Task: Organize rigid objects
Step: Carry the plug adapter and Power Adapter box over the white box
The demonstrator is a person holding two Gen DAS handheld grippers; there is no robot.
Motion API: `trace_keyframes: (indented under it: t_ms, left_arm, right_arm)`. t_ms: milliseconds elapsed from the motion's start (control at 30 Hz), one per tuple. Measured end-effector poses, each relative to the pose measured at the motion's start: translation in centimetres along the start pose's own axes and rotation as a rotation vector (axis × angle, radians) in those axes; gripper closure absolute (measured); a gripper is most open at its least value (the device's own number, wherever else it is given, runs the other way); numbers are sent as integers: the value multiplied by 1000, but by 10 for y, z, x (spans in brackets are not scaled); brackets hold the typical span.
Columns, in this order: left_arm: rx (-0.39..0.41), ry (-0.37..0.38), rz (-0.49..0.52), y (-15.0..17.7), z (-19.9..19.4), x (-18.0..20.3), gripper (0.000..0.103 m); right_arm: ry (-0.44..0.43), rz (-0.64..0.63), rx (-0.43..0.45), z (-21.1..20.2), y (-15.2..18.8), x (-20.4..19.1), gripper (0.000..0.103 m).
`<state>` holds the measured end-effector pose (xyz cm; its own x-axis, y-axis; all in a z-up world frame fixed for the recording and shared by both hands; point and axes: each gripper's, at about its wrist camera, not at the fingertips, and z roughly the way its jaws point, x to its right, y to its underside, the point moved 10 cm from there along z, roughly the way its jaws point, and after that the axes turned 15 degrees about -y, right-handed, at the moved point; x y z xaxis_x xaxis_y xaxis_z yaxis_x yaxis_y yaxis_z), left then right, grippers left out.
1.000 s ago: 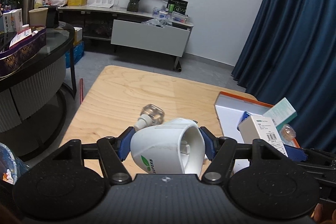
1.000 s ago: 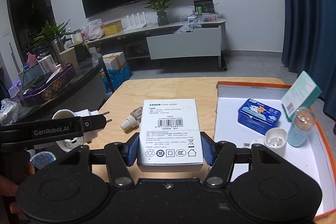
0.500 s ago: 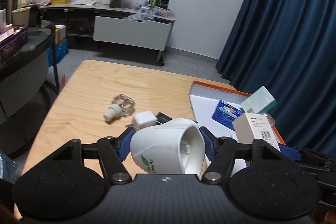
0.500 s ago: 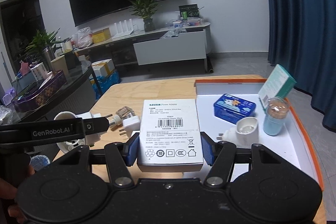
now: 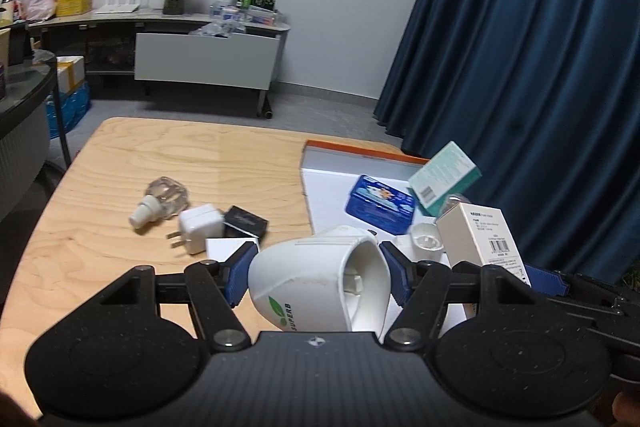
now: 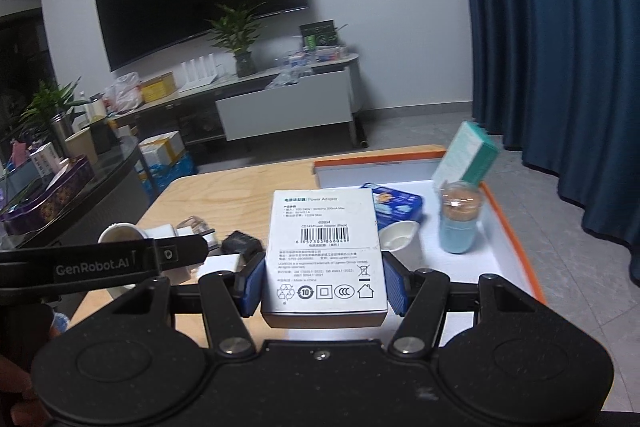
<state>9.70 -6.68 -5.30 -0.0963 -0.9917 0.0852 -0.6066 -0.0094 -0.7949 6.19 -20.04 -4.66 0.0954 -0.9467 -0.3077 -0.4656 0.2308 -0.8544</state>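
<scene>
Both loads have swung right, now over the orange-rimmed tray [image 6: 516,227] — drop-off looks close! Left claw [image 5: 318,277] clamps a smooth white plastic plug-in device [image 5: 320,291], rounded and hollow-mouthed. Right claw [image 6: 324,281] pinches the crisp cardboard power adapter box [image 6: 324,247]. A white charger [image 5: 200,229] waits on the wood-grain counter [image 5: 180,155].

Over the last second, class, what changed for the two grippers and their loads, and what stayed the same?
Both grippers swung right toward the white tray. The left gripper still clamps the white plug-in device; the right gripper still clamps the power adapter box. Nothing was released; tray contents unchanged.
</scene>
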Motion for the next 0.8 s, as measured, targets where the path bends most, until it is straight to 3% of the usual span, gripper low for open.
trace_keyframes:
  t_ms: [800]
  left_arm:
    - [-18,69,62,6,8,55,37]
  right_arm:
    - [114,55,51,-27,-3,58,32]
